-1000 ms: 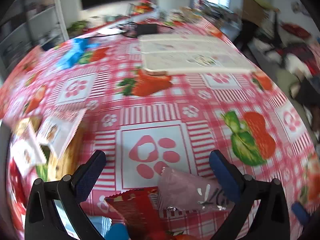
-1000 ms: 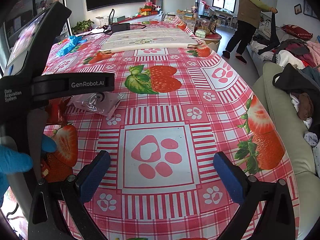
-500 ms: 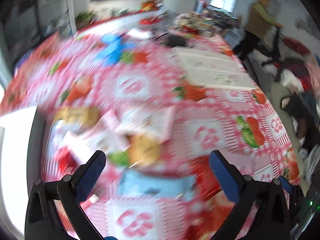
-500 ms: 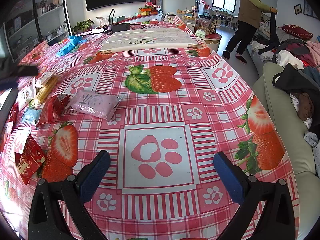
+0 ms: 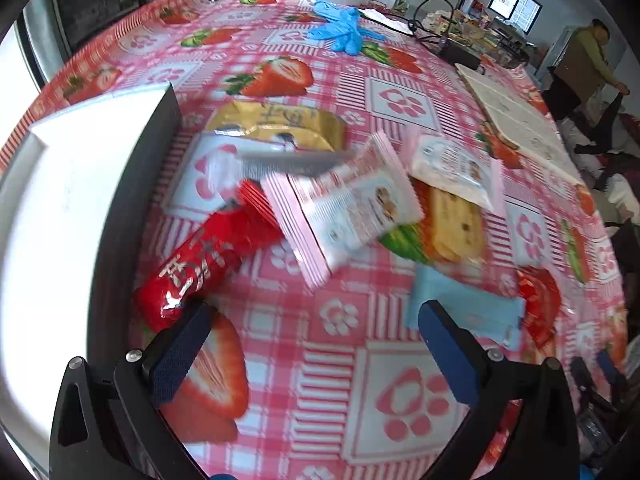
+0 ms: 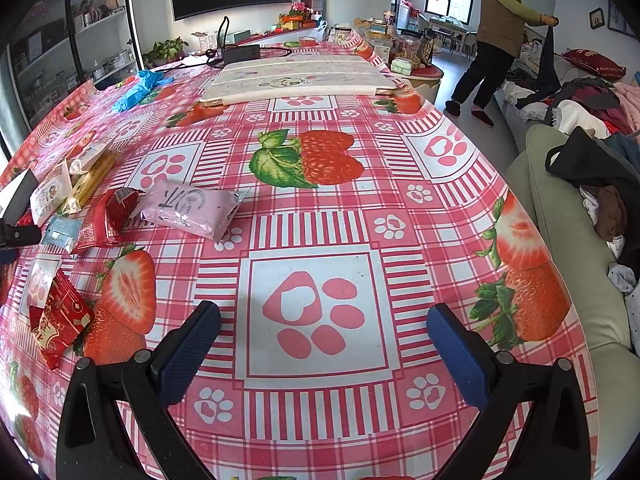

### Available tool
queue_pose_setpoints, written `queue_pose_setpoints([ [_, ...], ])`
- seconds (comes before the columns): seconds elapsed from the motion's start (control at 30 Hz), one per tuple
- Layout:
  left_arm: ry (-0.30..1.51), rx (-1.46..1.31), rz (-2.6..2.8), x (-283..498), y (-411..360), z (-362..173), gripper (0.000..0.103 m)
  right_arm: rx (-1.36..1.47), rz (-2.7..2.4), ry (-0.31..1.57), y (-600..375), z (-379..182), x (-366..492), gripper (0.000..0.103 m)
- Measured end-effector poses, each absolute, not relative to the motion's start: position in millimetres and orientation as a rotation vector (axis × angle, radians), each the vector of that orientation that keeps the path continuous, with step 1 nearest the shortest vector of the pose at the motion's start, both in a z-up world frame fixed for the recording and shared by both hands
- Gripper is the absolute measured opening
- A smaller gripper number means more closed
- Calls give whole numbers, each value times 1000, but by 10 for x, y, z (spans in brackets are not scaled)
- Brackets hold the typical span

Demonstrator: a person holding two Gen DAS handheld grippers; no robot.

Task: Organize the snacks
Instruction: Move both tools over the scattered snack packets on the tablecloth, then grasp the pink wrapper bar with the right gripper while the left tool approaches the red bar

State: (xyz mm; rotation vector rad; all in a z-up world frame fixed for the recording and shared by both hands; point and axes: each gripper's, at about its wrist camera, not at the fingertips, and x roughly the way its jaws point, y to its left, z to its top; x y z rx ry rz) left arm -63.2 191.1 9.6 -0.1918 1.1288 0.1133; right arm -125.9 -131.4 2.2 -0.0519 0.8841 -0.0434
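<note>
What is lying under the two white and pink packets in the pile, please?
The nearer white packet overlaps the red packet's end; the farther packet covers part of a yellow cracker pack. How far either runs beneath is hidden.

In the left wrist view, a red tube-shaped pack (image 5: 208,258) lies diagonally at centre-left, a pink-and-white packet (image 5: 344,204) overlapping its upper end. A gold pack (image 5: 280,124) sits above, a light-blue packet (image 5: 464,308) lower right. In the right wrist view, a pale pink packet (image 6: 192,208) lies flat at left of centre
</note>
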Motion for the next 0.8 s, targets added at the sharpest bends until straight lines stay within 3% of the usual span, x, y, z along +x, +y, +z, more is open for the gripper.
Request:
queue_pose_setpoints([
  [0.17,1123,-92,118,-591,1885,28,103,-95,-42,957,-1198,75,-1174,103],
  [0.47,1113,-67,85,-590,1901,29,103,-614,121,848,-285,130,-867,103],
  [0.67,1138,-51,47,-562,1910,34,101,-489,240,978,-219,143,-438,103],
  [0.73,1133,-43,50,-589,1916,48,95,-354,261,1043,-319,129,-386,94],
  [0.8,1120,-44,55,-631,1944,71,87,-251,284,1068,-405,131,-430,74],
])
